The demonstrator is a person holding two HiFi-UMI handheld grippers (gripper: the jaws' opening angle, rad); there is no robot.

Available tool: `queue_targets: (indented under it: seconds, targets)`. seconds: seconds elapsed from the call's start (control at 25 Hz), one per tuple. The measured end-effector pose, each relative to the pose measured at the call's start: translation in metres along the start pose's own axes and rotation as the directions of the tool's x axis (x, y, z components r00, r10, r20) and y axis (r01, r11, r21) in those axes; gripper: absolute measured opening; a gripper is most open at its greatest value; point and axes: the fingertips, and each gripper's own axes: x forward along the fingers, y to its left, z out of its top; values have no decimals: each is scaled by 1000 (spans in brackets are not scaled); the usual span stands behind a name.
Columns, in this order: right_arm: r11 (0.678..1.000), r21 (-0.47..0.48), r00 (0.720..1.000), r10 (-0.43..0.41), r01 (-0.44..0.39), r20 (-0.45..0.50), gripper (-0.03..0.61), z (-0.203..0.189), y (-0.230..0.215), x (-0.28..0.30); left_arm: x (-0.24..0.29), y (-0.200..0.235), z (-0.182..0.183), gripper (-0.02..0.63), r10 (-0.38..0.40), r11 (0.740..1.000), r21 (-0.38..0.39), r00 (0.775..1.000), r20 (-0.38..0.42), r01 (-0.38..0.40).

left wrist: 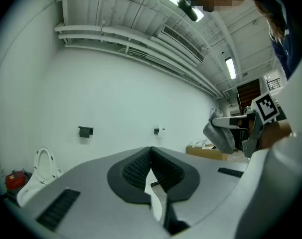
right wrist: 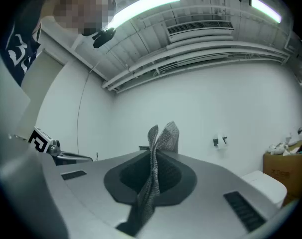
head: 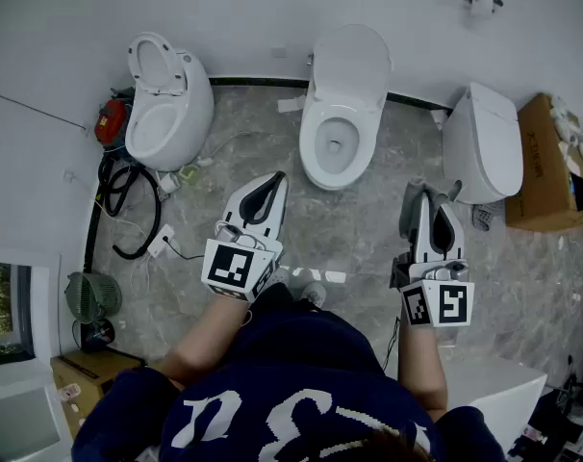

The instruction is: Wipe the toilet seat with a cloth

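Note:
Three white toilets stand along the far wall. The middle toilet [head: 340, 114] has its lid up and its seat [head: 311, 147] down. My right gripper [head: 422, 192] [right wrist: 154, 152] is shut on a grey cloth [head: 413, 208] [right wrist: 161, 138], held in the air short of and to the right of that toilet. The cloth pokes out past the jaw tips and hangs down. My left gripper [head: 277, 178] [left wrist: 151, 149] is shut with nothing in it, and hovers in front of the middle toilet, a little to its left. From the left gripper view the cloth [left wrist: 218, 136] shows at the right.
The left toilet [head: 166, 104] has lid and seat raised; the right toilet [head: 484, 142] has its lid down. A cardboard box [head: 546, 166] sits at far right. Black hose and cables [head: 128, 200], a red object [head: 110, 121] and a fan [head: 91, 296] lie at left on the marble floor.

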Motion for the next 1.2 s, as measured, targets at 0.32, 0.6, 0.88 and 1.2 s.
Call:
queue_targets:
  seconds: [0.32, 0.6, 0.88, 1.2]
  targets:
    - [999, 46, 999, 16, -18, 31, 25, 5, 1, -4, 3, -4, 1, 11, -14, 1000, -2, 1000, -6, 14]
    - [997, 73, 1000, 16, -18, 23, 25, -2, -6, 1, 7, 0, -4, 11, -3, 1000, -5, 1000, -22, 3]
    - [996, 84, 1000, 16, -17, 9, 25, -17, -11, 36, 37, 27, -17, 11, -6, 1000, -29, 999, -36, 5]
    - [997, 73, 1000, 18, -17, -7, 25, -34, -28, 148, 129, 96, -23, 11, -37, 998, -52, 998, -40, 35]
